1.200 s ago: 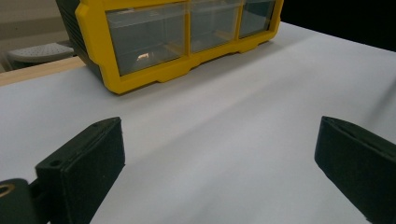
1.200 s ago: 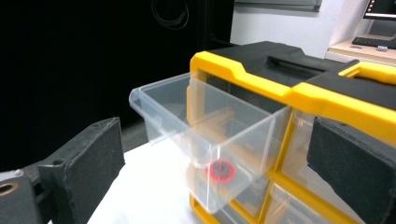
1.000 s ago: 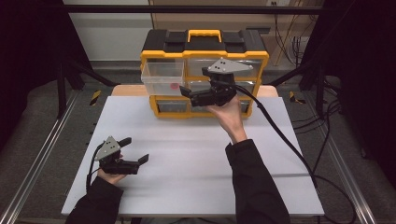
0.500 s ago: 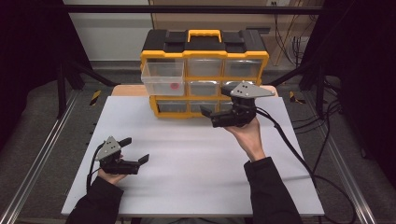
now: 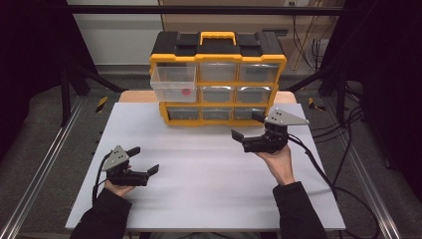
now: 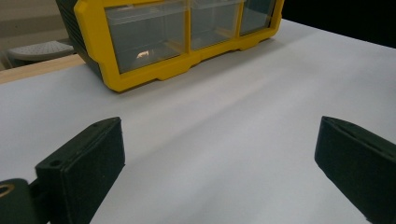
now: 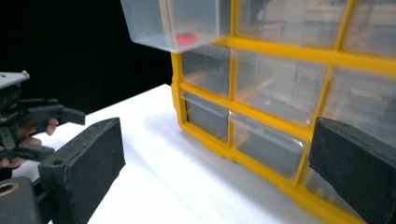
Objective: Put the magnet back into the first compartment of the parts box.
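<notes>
One yellow-and-black organizer (image 5: 218, 79) is sitting on one white bench (image 5: 209, 174). It is showing nine clear drawers in three rows of three, one drawer (image 5: 173, 82) sticking out. One small red item (image 5: 186, 91) is lying inside. Two grippers are hovering: left gripper (image 5: 145, 160), right gripper (image 5: 247, 126).

Drawer cabinet (image 5: 218, 79) blocks table's (image 5: 209, 174) far edge; open top-left drawer (image 5: 172, 83) juts out. Middle and near edge passable.
</notes>
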A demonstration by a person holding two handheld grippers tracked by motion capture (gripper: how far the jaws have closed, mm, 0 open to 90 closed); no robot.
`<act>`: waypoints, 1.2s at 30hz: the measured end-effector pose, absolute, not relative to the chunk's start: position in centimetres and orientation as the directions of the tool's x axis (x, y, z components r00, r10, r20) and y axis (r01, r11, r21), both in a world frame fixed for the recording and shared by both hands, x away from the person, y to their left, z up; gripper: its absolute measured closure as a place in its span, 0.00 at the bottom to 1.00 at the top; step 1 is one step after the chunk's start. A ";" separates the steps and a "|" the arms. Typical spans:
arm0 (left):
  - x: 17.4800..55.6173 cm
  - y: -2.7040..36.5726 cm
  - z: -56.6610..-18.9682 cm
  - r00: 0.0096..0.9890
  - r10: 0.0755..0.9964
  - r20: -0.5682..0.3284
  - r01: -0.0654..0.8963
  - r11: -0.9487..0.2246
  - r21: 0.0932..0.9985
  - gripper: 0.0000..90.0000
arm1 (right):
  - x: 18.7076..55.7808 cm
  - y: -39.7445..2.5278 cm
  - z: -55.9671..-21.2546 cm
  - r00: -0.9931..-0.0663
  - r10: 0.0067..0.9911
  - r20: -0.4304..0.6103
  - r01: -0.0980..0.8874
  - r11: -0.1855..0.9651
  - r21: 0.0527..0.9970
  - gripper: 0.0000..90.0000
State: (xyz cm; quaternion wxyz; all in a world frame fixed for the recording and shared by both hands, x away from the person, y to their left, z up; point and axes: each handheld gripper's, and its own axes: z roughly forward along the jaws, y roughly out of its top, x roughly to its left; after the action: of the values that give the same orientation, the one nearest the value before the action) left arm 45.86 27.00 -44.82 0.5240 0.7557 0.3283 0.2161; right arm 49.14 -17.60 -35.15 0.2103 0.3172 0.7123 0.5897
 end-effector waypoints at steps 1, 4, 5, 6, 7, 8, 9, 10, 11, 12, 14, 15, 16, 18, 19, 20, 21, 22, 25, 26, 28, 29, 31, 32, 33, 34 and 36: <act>45.9 27.0 -44.8 0.691 0.723 -0.017 0.270 -0.237 0.933 0.01 | 49.1 -17.9 -35.5 -0.709 0.701 0.079 0.211 0.103 0.972 0.04; 45.9 27.0 -44.8 0.691 0.723 -0.017 0.270 -0.235 0.934 0.01 | 48.8 -18.5 -36.5 -0.700 0.710 0.082 0.222 0.108 0.969 0.04; 45.9 27.0 -44.8 0.691 0.723 -0.019 0.271 -0.234 0.934 0.01 | 48.7 -18.7 -36.9 -0.698 0.712 0.080 0.224 0.110 0.968 0.04; 45.9 27.0 -44.8 0.691 0.723 -0.019 0.271 -0.234 0.934 0.01 | 48.6 -18.9 -37.3 -0.697 0.712 0.082 0.232 0.116 0.966 0.04; 45.9 27.0 -44.8 0.691 0.723 -0.019 0.271 -0.235 0.934 0.01 | 48.5 -19.0 -37.7 -0.696 0.713 0.083 0.237 0.120 0.964 0.04; 45.9 27.0 -44.8 0.691 0.722 -0.018 0.271 -0.235 0.933 0.01 | 48.4 -19.2 -38.1 -0.695 0.714 0.080 0.240 0.126 0.963 0.04; 45.9 27.0 -44.8 0.691 0.722 -0.018 0.271 -0.236 0.933 0.01 | 48.3 -19.4 -38.5 -0.694 0.716 0.076 0.242 0.132 0.961 0.04; 45.9 27.0 -44.8 0.692 0.722 -0.017 0.271 -0.237 0.933 0.01 | 48.1 -19.5 -38.8 -0.693 0.717 0.075 0.245 0.136 0.960 0.04; 45.9 27.0 -44.8 0.691 0.722 -0.016 0.272 -0.239 0.932 0.01 | 48.0 -19.7 -39.2 -0.692 0.718 0.073 0.246 0.139 0.959 0.04; 45.9 27.0 -44.8 0.691 0.723 -0.015 0.271 -0.240 0.932 0.01 | 47.9 -19.9 -39.5 -0.689 0.721 0.073 0.247 0.139 0.959 0.04; 45.8 27.0 -44.8 0.691 0.723 -0.015 0.271 -0.240 0.932 0.01 | 47.6 -20.3 -40.1 -0.687 0.722 0.079 0.245 0.128 0.961 0.04; 45.8 27.0 -44.8 0.692 0.722 -0.015 0.271 -0.240 0.932 0.01 | 47.4 -20.6 -40.5 -0.686 0.723 0.081 0.243 0.124 0.962 0.04; 45.9 26.9 -44.8 0.692 0.722 -0.016 0.272 -0.240 0.932 0.01 | 47.3 -20.8 -40.8 -0.685 0.724 0.083 0.241 0.117 0.963 0.04; 45.9 26.9 -44.8 0.692 0.722 -0.016 0.272 -0.240 0.932 0.01 | 47.0 -21.2 -41.4 -0.681 0.727 0.085 0.241 0.113 0.964 0.04; 45.8 26.9 -44.8 0.693 0.721 -0.015 0.271 -0.241 0.932 0.01 | 46.9 -21.5 -41.7 -0.679 0.729 0.089 0.245 0.111 0.963 0.04; 45.8 26.9 -44.8 0.692 0.721 -0.015 0.271 -0.241 0.932 0.01 | 46.8 -21.7 -42.0 -0.678 0.730 0.090 0.247 0.111 0.962 0.03; 45.8 26.9 -44.8 0.692 0.722 -0.016 0.272 -0.241 0.932 0.01 | 46.7 -21.9 -42.3 -0.674 0.733 0.089 0.249 0.112 0.962 0.03; 45.9 26.9 -44.8 0.692 0.722 -0.015 0.272 -0.241 0.932 0.01 | 46.5 -22.2 -42.6 -0.673 0.734 0.094 0.253 0.108 0.961 0.03; 45.9 26.9 -44.9 0.693 0.721 -0.014 0.273 -0.244 0.931 0.01 | 46.1 -22.9 -43.4 -0.663 0.742 0.098 0.257 0.102 0.961 0.03; 45.9 26.9 -44.9 0.692 0.722 -0.014 0.275 -0.245 0.930 0.01 | 46.1 -23.2 -43.6 -0.660 0.745 0.098 0.255 0.099 0.962 0.03; 45.9 26.8 -44.9 0.692 0.722 -0.012 0.274 -0.248 0.929 0.01 | 45.9 -23.6 -44.0 -0.652 0.751 0.103 0.255 0.090 0.963 0.03; 45.9 26.8 -44.9 0.693 0.721 -0.011 0.273 -0.248 0.930 0.01 | 45.8 -23.9 -44.2 -0.650 0.752 0.111 0.259 0.081 0.962 0.03; 45.9 26.8 -44.9 0.692 0.722 -0.013 0.273 -0.245 0.931 0.01 | 45.5 -24.3 -44.6 -0.651 0.752 0.105 0.259 0.090 0.962 0.03; 45.9 26.9 -44.9 0.692 0.722 -0.014 0.273 -0.243 0.931 0.01 | 45.4 -24.6 -44.8 -0.650 0.753 0.100 0.259 0.096 0.961 0.03; 45.9 26.9 -44.9 0.692 0.722 -0.014 0.273 -0.244 0.931 0.01 | 45.3 -24.8 -45.1 -0.650 0.753 0.101 0.261 0.096 0.961 0.02; 45.9 26.9 -44.9 0.692 0.722 -0.013 0.272 -0.244 0.931 0.01 | 45.2 -25.1 -45.3 -0.650 0.753 0.103 0.263 0.096 0.960 0.02; 45.9 26.8 -44.9 0.693 0.721 -0.012 0.272 -0.246 0.930 0.01 | 45.1 -25.6 -45.7 -0.647 0.755 0.103 0.267 0.098 0.959 0.02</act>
State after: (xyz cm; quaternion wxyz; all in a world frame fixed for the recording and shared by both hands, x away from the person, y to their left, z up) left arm 45.86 26.82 -44.88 0.5197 0.7593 0.3268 0.2160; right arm 45.12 -25.55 -45.69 0.2153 0.3605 0.7091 0.5664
